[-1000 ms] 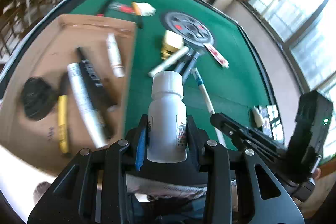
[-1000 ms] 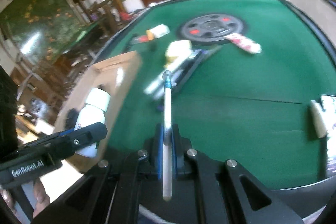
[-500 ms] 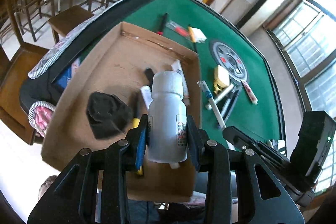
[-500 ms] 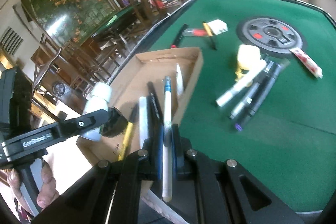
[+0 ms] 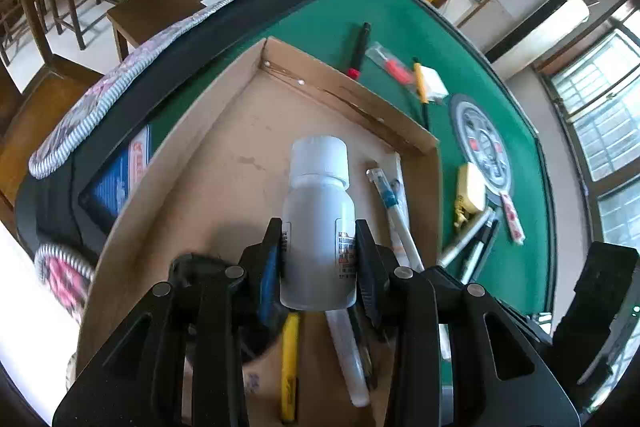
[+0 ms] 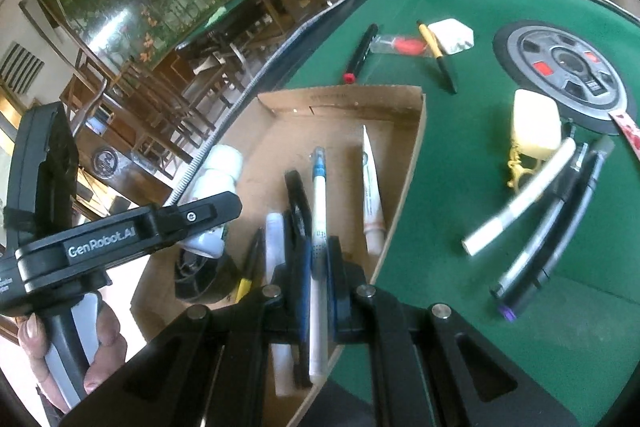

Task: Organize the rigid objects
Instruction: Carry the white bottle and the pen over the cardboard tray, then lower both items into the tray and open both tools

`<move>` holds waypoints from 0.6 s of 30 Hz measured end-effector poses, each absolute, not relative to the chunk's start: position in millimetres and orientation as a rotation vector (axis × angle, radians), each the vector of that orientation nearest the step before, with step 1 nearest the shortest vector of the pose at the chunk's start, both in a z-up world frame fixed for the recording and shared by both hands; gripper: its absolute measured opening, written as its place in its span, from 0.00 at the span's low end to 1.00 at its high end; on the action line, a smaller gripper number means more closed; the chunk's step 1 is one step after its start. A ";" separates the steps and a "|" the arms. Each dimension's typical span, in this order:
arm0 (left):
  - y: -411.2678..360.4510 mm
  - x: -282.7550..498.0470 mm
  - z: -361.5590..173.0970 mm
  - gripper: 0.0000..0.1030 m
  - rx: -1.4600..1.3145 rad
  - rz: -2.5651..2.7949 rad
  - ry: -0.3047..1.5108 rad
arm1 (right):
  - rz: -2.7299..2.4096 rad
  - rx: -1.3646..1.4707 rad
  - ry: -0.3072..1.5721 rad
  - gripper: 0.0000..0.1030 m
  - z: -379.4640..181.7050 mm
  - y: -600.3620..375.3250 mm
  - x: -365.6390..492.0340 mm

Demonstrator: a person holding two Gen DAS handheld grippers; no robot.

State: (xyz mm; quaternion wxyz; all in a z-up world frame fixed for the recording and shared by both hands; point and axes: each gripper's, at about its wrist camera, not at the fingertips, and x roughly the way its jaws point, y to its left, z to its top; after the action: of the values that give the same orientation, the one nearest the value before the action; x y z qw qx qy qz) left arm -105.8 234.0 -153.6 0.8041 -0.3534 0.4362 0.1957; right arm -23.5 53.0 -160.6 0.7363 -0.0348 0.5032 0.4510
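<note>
The bottle (image 5: pixel 318 223) sat upright between my left gripper's (image 5: pixel 318 255) jaws, clamped at its lower body and held above the bare floor of the cardboard box (image 5: pixel 224 163). It was white plastic, round and smooth, with a ribbed-looking cap; I judged it light, stiff and a little slippery, so the straight-walled middle was the right place to pinch, not the narrower neck. Below it in the box lay a yellow pen (image 5: pixel 289 359) and a white tube (image 5: pixel 347 359).

From the right wrist, my right gripper (image 6: pixel 318 267) was closed on a thin white pen (image 6: pixel 319 227) with a blue band near its tip, gripped around mid-shaft and pointing out over the box. I took it for light, rigid and prone to roll or swivel, so a hold near its balance point suited it. On the green felt table (image 6: pixel 440 187) more markers (image 6: pixel 532 219) and a dark weight plate (image 6: pixel 560 67) waited, all hard and smooth.
</note>
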 end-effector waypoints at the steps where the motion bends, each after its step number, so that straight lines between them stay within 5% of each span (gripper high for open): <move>1: 237.6 -102.6 -156.6 0.33 -0.767 0.426 0.937 | 0.989 -0.079 1.111 0.05 -162.5 56.5 -21.6; 18: 263.8 -84.3 -182.4 0.33 -0.761 0.541 0.999 | 0.953 -0.223 1.075 0.05 -175.5 87.1 -19.9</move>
State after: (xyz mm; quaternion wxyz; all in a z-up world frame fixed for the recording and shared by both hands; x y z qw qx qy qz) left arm -84.3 263.8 -182.4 0.7752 -0.3516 0.4616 0.2497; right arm -19.9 87.1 -175.5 0.7472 -0.1019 0.4916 0.4355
